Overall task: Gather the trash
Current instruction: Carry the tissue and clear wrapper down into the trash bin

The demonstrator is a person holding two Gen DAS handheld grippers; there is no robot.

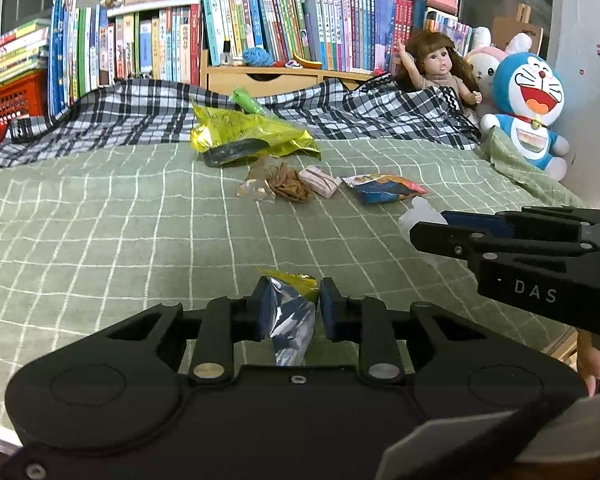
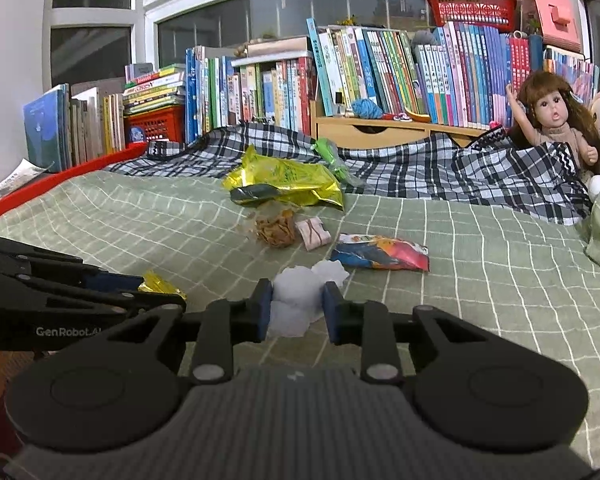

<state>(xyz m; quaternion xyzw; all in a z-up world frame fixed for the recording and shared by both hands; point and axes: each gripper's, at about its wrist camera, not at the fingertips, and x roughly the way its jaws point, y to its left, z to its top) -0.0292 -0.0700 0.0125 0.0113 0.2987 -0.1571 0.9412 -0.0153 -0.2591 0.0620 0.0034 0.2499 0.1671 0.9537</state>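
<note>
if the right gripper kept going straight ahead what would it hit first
Beyond the white crumpled tissue held in the right gripper, probably the blue-and-red snack packet, slightly right of centre; depth is unclear.

Both wrist views sit low over the green checked bedspread point(image 1: 120, 220), facing the bookshelf point(image 2: 380, 68) at the far side. Left view looks from the left, right view from the right; each sees the other gripper. Shared: central litter, doll point(image 1: 440, 68).

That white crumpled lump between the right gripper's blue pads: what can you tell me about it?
The crumpled white tissue looks like soft, thin paper bunched into several lobes. It sits between the right gripper and its blue pads, which press its sides, above the green checked bedsheet. Whether it touches the sheet is unclear.
</note>
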